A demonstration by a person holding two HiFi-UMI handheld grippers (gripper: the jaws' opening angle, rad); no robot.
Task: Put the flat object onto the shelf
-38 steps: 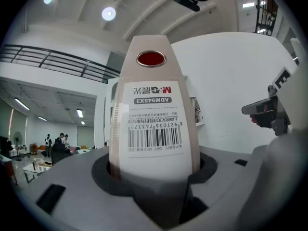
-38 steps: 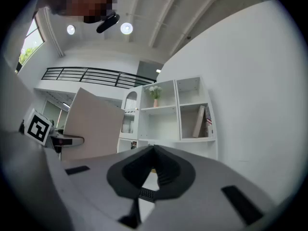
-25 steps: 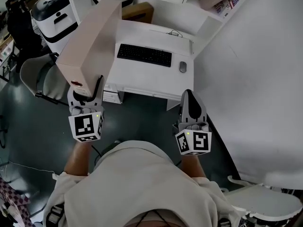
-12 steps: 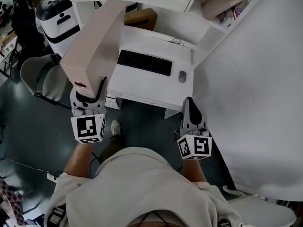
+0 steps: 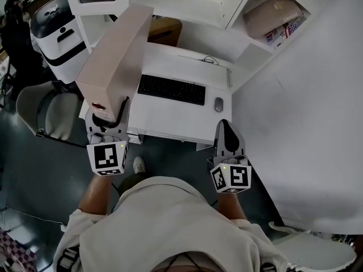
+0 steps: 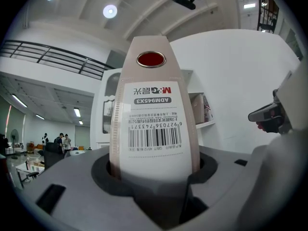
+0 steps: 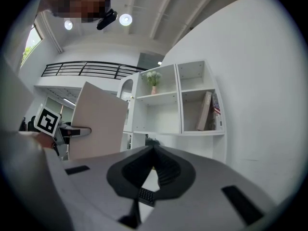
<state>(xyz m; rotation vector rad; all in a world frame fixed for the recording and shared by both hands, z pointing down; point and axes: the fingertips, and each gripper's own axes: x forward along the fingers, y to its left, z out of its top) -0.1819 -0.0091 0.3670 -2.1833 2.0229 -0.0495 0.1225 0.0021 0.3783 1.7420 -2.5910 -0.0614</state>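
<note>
Left tongs (image 5: pixel 108 113) and right tongs (image 5: pixel 226 124): grey moulded shells with black ribbed pads (image 7: pixel 167 167) on the inner faces. Each carries a white cube printed with black square markers, left (image 5: pixel 106 157) and right (image 5: pixel 231 177), with one small lit lamp. The person wears a pale short-sleeved shirt (image 5: pixel 164 225).

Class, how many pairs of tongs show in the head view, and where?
2. The left tongs at the left, clamped on the beige box file; right tongs at the right, shut, empty. None seems hidden.

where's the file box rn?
Head view, left side: the file box is gripped by its near end in the left gripper, over the desk edge, left of the keyboard.
</note>
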